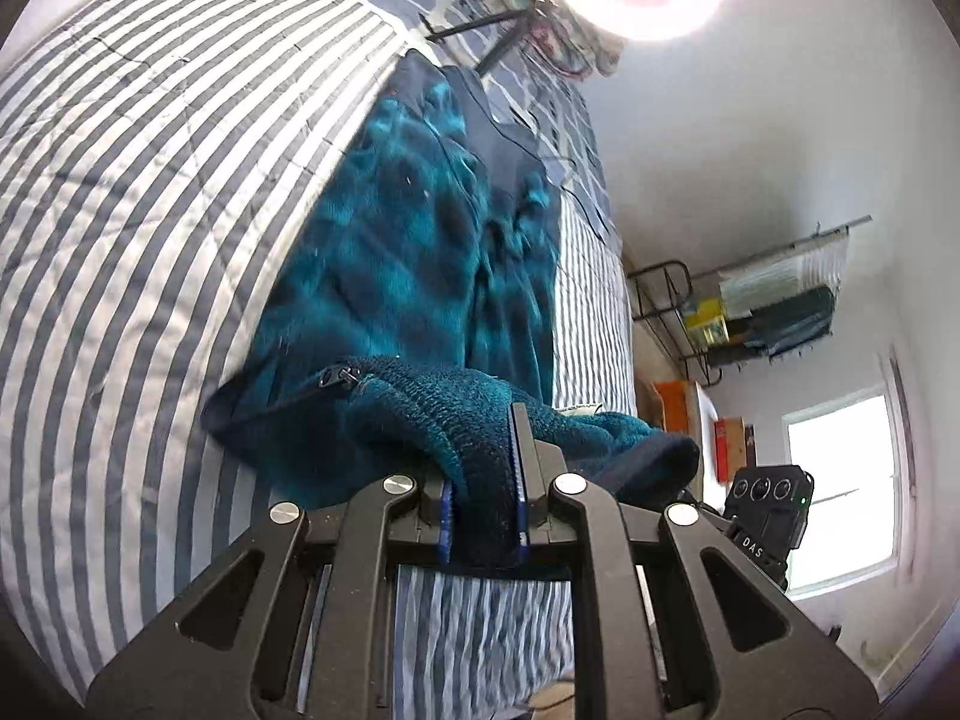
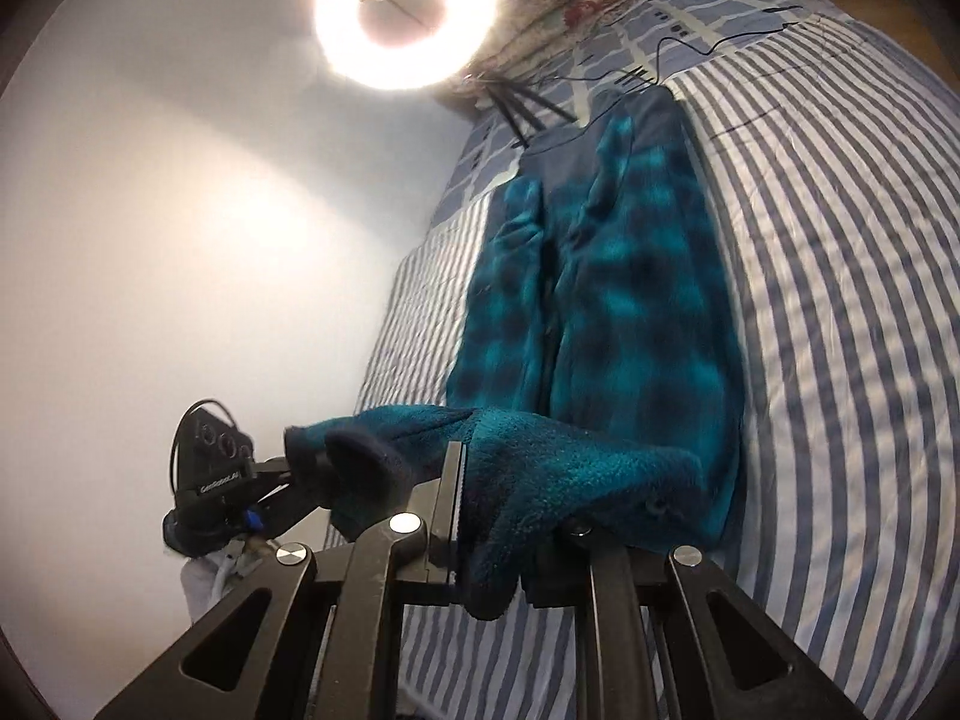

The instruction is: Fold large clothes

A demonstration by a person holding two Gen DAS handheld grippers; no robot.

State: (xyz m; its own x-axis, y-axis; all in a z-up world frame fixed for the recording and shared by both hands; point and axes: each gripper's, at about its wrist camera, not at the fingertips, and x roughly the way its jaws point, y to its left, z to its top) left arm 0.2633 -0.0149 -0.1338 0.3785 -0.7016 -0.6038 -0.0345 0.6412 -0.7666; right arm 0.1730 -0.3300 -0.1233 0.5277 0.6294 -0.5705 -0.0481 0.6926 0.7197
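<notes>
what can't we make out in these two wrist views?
- Left wrist: fleece far end is motion-blurred; the near hem wraps the left gripper, hiding its pad contact.
- Right wrist: right gripper, its right finger is buried under fleece.
- Both: ring light glare washes out its centre.
- Left wrist: shelf contents too small to identify.
- Person: out of frame.
</notes>
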